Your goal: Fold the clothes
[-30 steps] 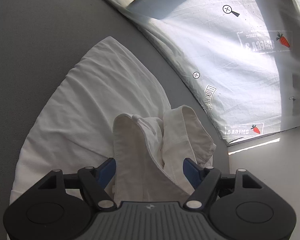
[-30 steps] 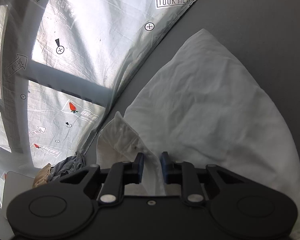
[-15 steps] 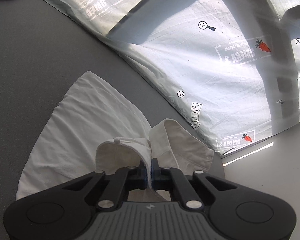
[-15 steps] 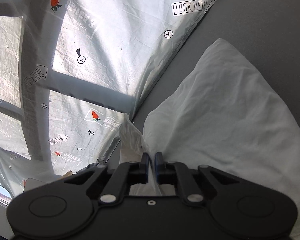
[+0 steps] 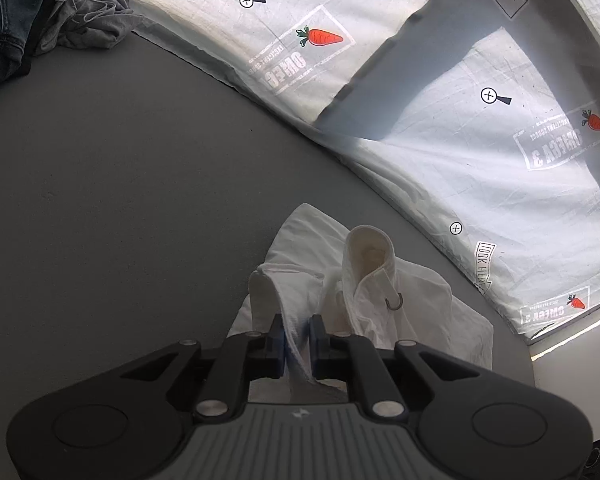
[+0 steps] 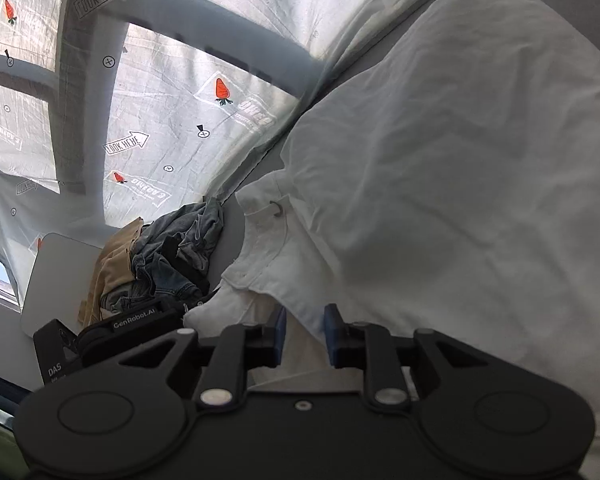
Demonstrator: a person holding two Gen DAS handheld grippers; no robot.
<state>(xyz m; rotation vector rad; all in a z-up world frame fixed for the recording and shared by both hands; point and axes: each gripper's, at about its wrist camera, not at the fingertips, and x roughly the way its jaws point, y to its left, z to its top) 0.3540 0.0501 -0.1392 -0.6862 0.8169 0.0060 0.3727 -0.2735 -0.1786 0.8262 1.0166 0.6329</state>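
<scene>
Your grey table point(image 5: 120, 184) runs to a carrot-print sheet point(image 5: 480, 152) at two o'clock. Dark clothes point(image 5: 40, 12) now appear at eleven. The white garment point(image 6: 440, 168) lies across it, waistband bunched. Your left gripper point(image 5: 297, 340) and right gripper point(image 6: 305, 334) are loosening, cloth between both jaws.

Left gripper point(image 5: 297, 340) jaws closed from wide onto white garment point(image 5: 364, 280) fold, now opening slightly, cloth between. Right gripper point(image 6: 303, 334) jaws likewise pinched, now parting. Garment waistband bunched, drawn back. Dark clothes pile point(image 5: 40, 12) newly in view.
</scene>
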